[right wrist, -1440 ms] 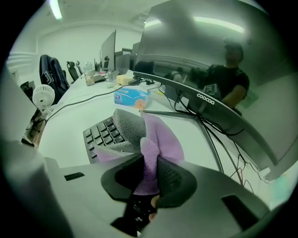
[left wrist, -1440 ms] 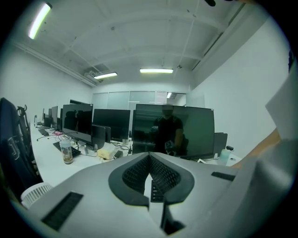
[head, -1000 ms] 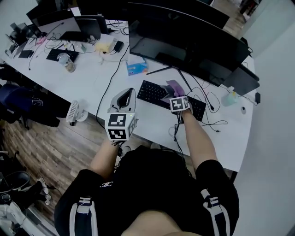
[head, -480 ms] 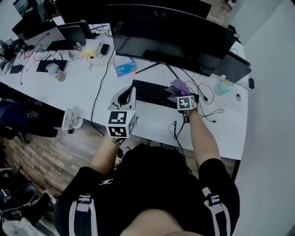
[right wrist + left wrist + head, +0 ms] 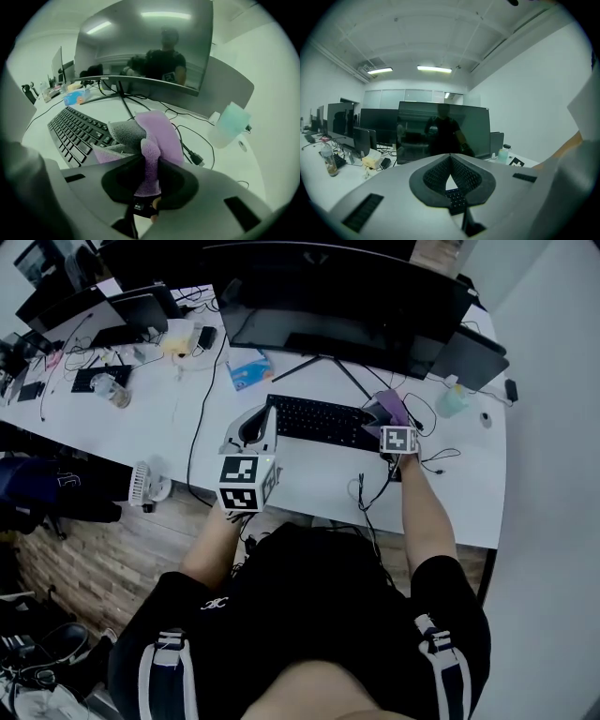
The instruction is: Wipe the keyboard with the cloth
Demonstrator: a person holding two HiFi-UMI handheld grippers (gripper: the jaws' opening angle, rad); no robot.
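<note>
Keyboard [image 5: 314, 420]: on the desk [image 5: 309, 488], before the monitor [image 5: 337, 296].
Cloth [image 5: 389, 409]: at the keyboard's right end, pinched between the right gripper's [image 5: 386, 424] jaws.
Left gripper [image 5: 262, 424]: by the keyboard's left end; whether it touches cannot be told.
Bottle [image 5: 451, 399]: right of the keyboard, near the desk's right edge.
Packet [image 5: 249, 369]: behind the keyboard, to its left.

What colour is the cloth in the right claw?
The cloth is purple and grey; best in right gripper view.

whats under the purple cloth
The right end of the keyboard lies under the cloth, which the right tool grips. The keys it covers, and whether it touches them, cannot be seen.
</note>
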